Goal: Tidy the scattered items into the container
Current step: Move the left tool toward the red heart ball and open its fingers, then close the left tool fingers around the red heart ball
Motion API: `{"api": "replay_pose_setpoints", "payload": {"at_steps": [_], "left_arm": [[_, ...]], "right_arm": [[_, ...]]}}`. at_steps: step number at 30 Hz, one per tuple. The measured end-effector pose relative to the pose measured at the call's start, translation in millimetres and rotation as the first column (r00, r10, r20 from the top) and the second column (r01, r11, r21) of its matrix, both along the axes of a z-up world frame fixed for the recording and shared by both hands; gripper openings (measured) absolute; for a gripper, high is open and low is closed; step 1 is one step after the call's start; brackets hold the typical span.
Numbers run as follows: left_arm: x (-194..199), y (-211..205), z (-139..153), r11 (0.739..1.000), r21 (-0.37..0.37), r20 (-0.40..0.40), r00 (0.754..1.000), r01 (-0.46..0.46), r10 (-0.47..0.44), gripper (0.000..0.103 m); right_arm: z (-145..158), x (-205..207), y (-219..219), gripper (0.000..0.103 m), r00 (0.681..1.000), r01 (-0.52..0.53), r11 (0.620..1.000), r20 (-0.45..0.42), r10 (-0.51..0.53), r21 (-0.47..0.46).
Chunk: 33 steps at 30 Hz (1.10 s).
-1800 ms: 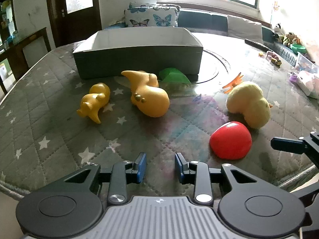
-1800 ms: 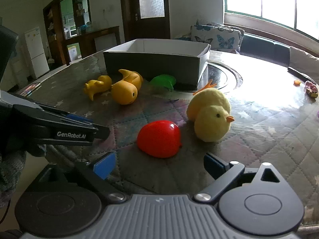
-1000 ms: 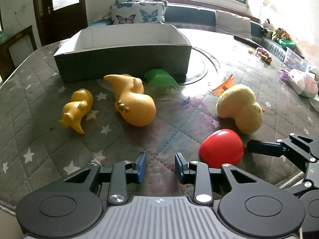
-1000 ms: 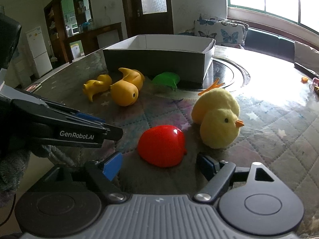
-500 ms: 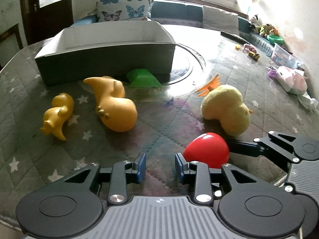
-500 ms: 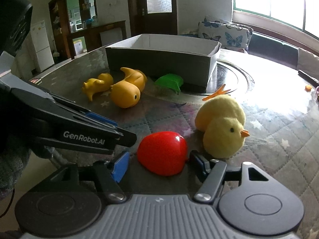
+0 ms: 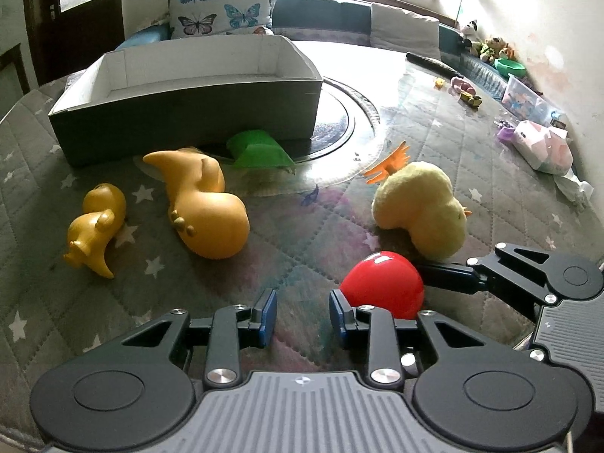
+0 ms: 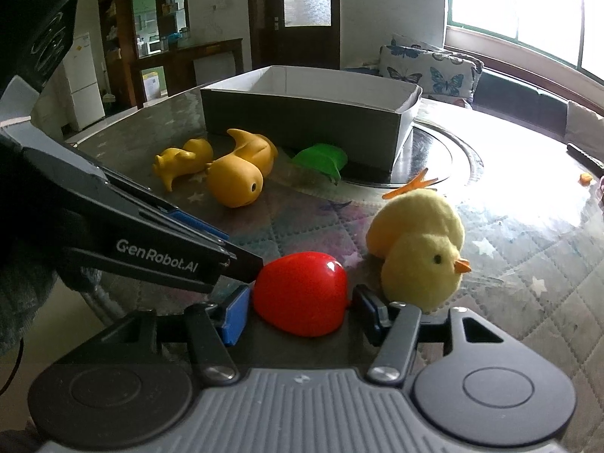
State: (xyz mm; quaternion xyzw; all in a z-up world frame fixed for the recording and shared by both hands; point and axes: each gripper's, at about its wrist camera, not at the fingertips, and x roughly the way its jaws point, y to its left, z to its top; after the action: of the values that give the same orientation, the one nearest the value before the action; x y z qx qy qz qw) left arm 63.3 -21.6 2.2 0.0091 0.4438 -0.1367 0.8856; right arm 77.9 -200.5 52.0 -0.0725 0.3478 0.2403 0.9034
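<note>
Closing since the earlier frame, right gripper point(image 8: 298, 311) jaws now bracket the red egg-shaped toy point(image 8: 300, 292), pads at or near contact; firm grip unconfirmed. Left gripper point(image 7: 302, 319): narrow, empty, just beside. Just beyond: plush chick point(image 8: 417, 249). Farther ahead: large rubber duck point(image 8: 241, 173), small duck point(image 8: 183, 160), green piece point(image 8: 321, 158), grey box point(image 8: 302, 117), apparently empty. Advice: squeeze across the toy's widest part, then lift.
</note>
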Motion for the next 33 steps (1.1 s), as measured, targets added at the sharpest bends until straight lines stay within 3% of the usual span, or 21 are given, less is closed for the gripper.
{"api": "replay_pose_setpoints", "payload": {"at_steps": [11, 20, 33], "left_arm": [[4, 3, 9, 0.999, -0.034, 0.005, 1.000, 0.023, -0.023, 0.033], [7, -5, 14, 0.992, -0.080, -0.003, 0.996, 0.092, -0.093, 0.035], [22, -15, 11, 0.985, -0.070, -0.021, 0.987, 0.158, -0.160, 0.042]], "right_arm": [[-1, 9, 1, 0.060, 1.000, -0.007, 1.000, 0.002, 0.007, 0.000], [-1, 15, 3, 0.060, 1.000, -0.019, 1.000, 0.004, 0.019, -0.003], [-1, 21, 4, 0.056, 0.999, -0.040, 0.999, 0.014, 0.039, 0.004]]}}
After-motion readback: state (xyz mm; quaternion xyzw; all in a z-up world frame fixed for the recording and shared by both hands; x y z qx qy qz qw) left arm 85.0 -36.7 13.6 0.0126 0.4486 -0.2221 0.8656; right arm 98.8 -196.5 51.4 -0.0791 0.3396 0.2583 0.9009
